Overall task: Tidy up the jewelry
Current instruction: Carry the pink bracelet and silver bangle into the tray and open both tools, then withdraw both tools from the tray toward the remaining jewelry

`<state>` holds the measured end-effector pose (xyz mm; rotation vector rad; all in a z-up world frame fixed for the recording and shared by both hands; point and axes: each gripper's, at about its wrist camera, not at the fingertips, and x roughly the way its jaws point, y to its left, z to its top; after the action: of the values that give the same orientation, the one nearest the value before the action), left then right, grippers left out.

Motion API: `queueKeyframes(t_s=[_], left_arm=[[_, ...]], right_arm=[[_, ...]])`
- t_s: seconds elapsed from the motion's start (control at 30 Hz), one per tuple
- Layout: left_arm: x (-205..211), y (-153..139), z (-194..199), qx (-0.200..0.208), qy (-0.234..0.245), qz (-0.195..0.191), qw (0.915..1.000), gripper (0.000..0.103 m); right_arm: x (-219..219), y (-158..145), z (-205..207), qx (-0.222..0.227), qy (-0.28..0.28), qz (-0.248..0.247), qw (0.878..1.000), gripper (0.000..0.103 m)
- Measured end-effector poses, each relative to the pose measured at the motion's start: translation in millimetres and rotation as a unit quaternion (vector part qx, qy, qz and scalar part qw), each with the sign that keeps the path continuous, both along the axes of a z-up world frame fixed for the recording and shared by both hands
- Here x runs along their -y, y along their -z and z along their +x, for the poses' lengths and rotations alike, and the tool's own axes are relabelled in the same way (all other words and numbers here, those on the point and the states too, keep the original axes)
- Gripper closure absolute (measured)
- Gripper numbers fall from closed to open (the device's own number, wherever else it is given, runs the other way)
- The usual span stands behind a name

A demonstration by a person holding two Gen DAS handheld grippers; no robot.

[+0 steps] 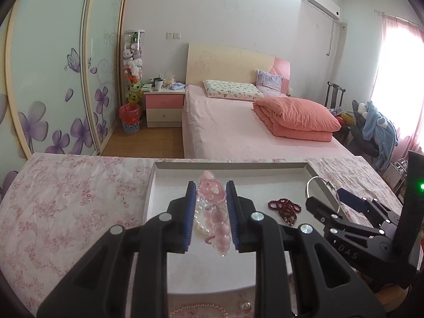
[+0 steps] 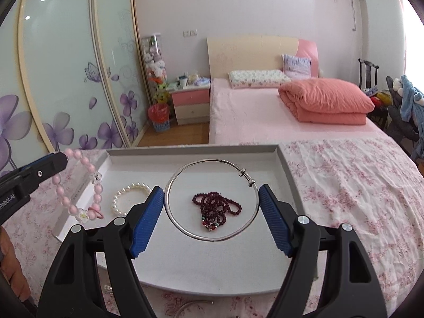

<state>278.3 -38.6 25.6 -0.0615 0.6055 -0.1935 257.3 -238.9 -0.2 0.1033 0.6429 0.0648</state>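
Bedroom tray (image 2: 285, 164); silver bangle (image 2: 212, 198) flat.

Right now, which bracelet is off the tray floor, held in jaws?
The pink bead bracelet, hanging from the left gripper. The pearl one and dark red beads lie in the tray.

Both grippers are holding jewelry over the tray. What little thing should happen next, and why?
Probably lower the left hand-held gripper a little and release. It pinches the pink bead bracelet, which dangles at the left edge of the grey tray beside the pearl bracelet. The right hand-held gripper holds the silver bangle above the dark red beads.
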Motion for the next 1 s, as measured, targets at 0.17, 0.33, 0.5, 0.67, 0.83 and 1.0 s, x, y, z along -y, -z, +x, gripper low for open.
queueKeyframes(t_s=[0.17, 0.33, 0.5, 0.67, 0.83, 1.0], left_arm=[[3, 14, 16, -0.022, 0.0, -0.005, 0.9997, 0.08], [3, 21, 27, -0.03, -0.002, -0.004, 0.9995, 0.08], [4, 24, 31, -0.034, -0.001, -0.01, 0.9994, 0.079], [-1, 22, 30, -0.031, -0.003, -0.015, 0.9994, 0.071], [-8, 18, 22, -0.028, -0.01, -0.015, 0.9994, 0.071], [-17, 14, 9, -0.027, -0.017, -0.017, 0.9993, 0.071]], right_arm=[[-3, 12, 16, -0.039, 0.003, -0.007, 0.999, 0.029], [-3, 22, 24, -0.063, 0.006, -0.009, 0.998, 0.029], [-3, 27, 29, -0.082, 0.007, -0.01, 0.997, 0.029], [0, 25, 23, -0.077, 0.008, -0.007, 0.997, 0.027], [5, 18, 16, -0.065, 0.015, -0.004, 0.998, 0.027], [5, 12, 7, -0.057, 0.014, -0.006, 0.998, 0.027]])
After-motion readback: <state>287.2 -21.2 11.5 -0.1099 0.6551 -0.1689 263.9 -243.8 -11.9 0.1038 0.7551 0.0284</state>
